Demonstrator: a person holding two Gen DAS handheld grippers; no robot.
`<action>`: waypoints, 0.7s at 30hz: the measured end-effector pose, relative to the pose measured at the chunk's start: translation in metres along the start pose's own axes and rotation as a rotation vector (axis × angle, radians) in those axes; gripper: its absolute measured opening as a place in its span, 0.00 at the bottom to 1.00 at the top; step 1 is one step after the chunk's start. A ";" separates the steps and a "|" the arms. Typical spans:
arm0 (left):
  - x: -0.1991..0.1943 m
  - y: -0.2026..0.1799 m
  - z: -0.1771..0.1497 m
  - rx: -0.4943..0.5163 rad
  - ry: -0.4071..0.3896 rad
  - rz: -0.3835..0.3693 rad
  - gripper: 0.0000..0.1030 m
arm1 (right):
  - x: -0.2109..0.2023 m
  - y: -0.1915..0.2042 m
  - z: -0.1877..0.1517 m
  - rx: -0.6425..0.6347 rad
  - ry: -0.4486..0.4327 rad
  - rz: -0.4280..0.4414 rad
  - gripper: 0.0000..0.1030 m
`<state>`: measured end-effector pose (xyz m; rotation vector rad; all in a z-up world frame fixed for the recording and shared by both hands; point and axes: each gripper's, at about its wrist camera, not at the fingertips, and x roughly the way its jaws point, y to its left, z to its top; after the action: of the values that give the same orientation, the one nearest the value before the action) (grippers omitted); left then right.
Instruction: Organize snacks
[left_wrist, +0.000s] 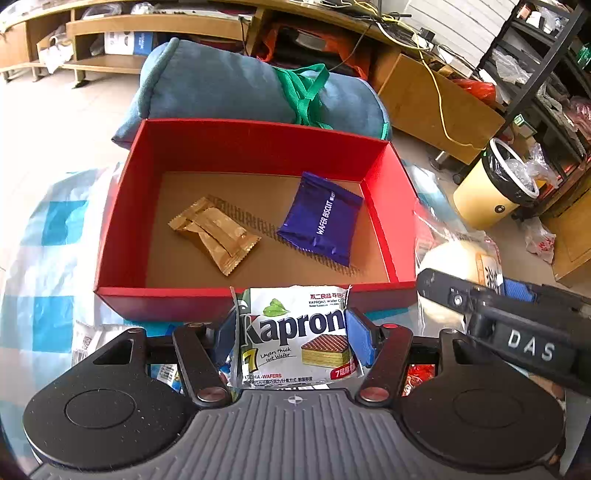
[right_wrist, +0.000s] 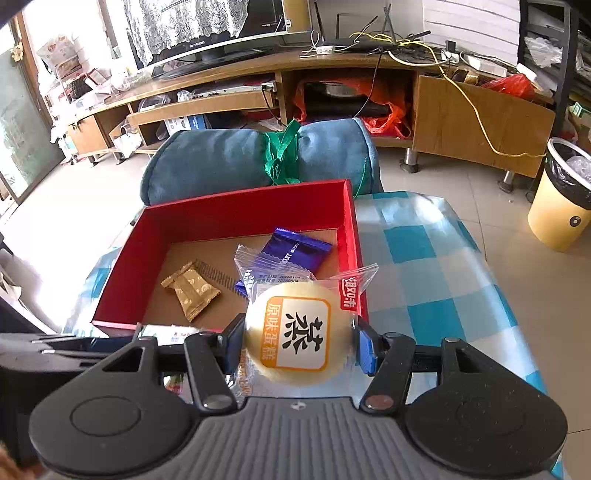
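Two packets lie in the red box (left_wrist: 122, 221): one gold (left_wrist: 214, 232), one purple (left_wrist: 321, 218). Left gripper (left_wrist: 291, 332) pinches one wafer pack (left_wrist: 295, 336); right gripper (right_wrist: 299, 339) pinches one wrapped cake (right_wrist: 299, 332), both at the box's near edge.

Box (left_wrist: 255, 147) on table (right_wrist: 424, 266); two packets (left_wrist: 214, 232) (left_wrist: 321, 218) inside; cushion (left_wrist: 229, 81) behind box.

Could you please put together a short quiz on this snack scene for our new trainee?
1. True or false: the red box already holds two packets.
2. Which claw holds the round cake: A left, B right?
3. Fill in: the left claw grips a ___ packet.

Key: 1 true, the gold packet and the purple wafer packet. 2 B, the right claw. 3 Kapron wafer.
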<state>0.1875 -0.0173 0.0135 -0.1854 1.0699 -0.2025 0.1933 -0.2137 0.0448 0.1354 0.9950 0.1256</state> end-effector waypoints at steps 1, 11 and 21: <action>-0.001 0.000 -0.001 -0.003 0.004 -0.008 0.67 | -0.001 0.000 0.000 0.001 -0.002 0.000 0.52; -0.016 -0.009 -0.004 0.011 -0.007 -0.063 0.67 | -0.006 -0.006 0.002 0.019 -0.015 -0.001 0.52; -0.016 -0.007 0.023 0.007 -0.074 0.006 0.67 | 0.001 -0.009 0.023 0.035 -0.044 -0.008 0.52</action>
<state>0.2003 -0.0192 0.0394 -0.1820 0.9960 -0.1921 0.2138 -0.2235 0.0547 0.1658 0.9541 0.0969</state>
